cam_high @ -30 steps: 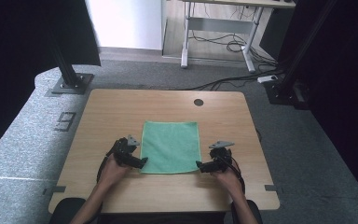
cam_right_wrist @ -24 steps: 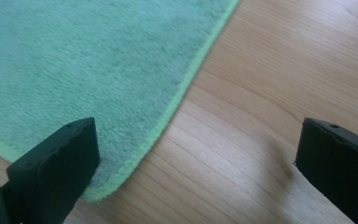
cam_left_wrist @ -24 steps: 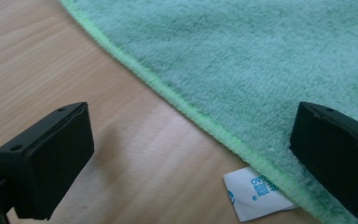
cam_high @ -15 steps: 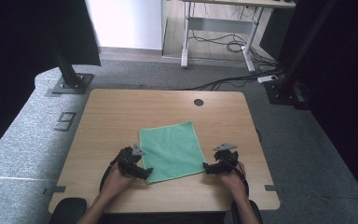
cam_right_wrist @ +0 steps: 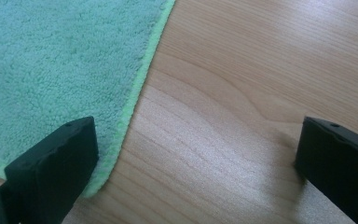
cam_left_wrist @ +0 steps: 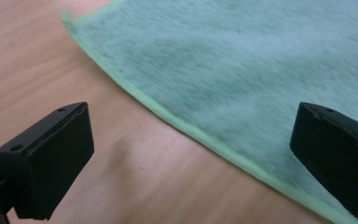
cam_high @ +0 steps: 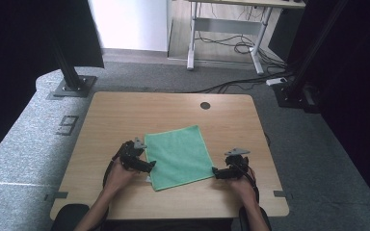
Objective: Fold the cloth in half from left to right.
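Note:
A green cloth lies flat on the wooden table, turned a little askew. My left gripper rests at the cloth's left edge, near its front left corner. In the left gripper view the cloth runs its hemmed edge between the jaws, and that gripper is open with nothing held. My right gripper sits at the front right corner. In the right gripper view the cloth ends by the left jaw, and that gripper is open over bare wood.
A round cable hole sits in the table's far half. Bare wood surrounds the cloth on all sides. Black frame posts stand on the grey floor behind the table, and a desk with cables lies farther back.
The cloth has slid a little toward the person and turned slightly counter-clockwise. Both hands have drawn back toward the table's near edge, staying at the cloth's front corners.

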